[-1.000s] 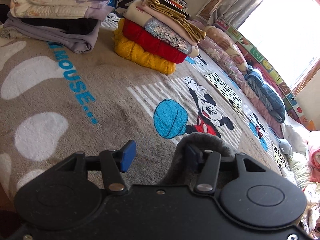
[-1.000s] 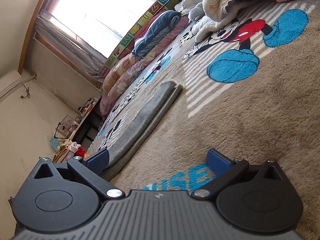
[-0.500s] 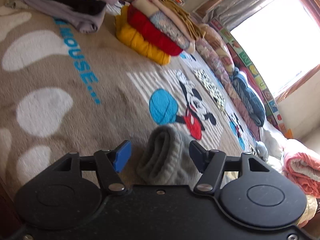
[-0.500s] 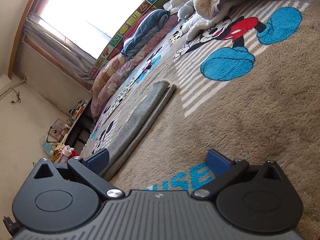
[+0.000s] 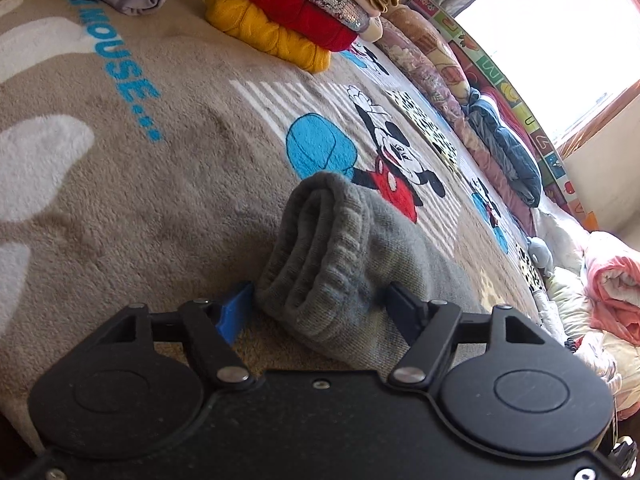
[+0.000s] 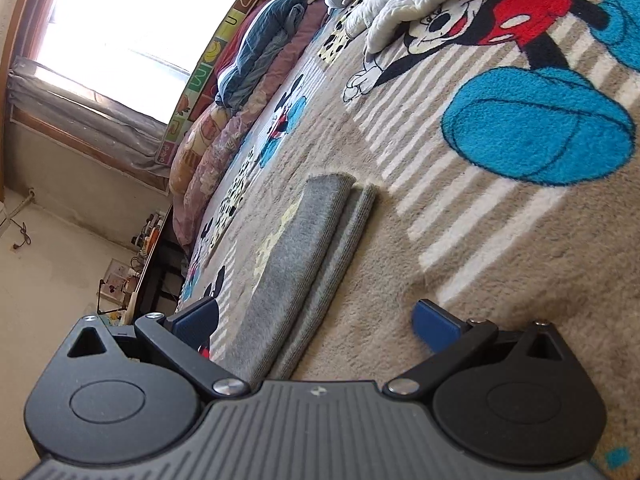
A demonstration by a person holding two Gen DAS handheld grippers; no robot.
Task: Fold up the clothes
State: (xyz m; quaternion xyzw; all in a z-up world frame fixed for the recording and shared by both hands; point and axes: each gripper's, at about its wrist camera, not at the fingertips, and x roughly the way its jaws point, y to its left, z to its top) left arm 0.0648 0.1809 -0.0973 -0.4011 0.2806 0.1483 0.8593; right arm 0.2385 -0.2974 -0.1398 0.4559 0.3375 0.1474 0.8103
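Here the left tongs (image 5: 320,308) stand wide around the near end of the folded grey garment (image 5: 332,256), 1 blue pad on each side, not yet pinching. The right tongs (image 6: 316,320) are wide too, holding nothing, with the garment (image 6: 296,264) running from between them toward the far window side of the Mickey Mouse blanket (image 5: 132,184). Stacks of folded clothes (image 5: 288,16) sit far left. Likely risk: closing on only the outer layers would let the thick fold spring open when lifted, or the lower pad could snag the plush blanket.
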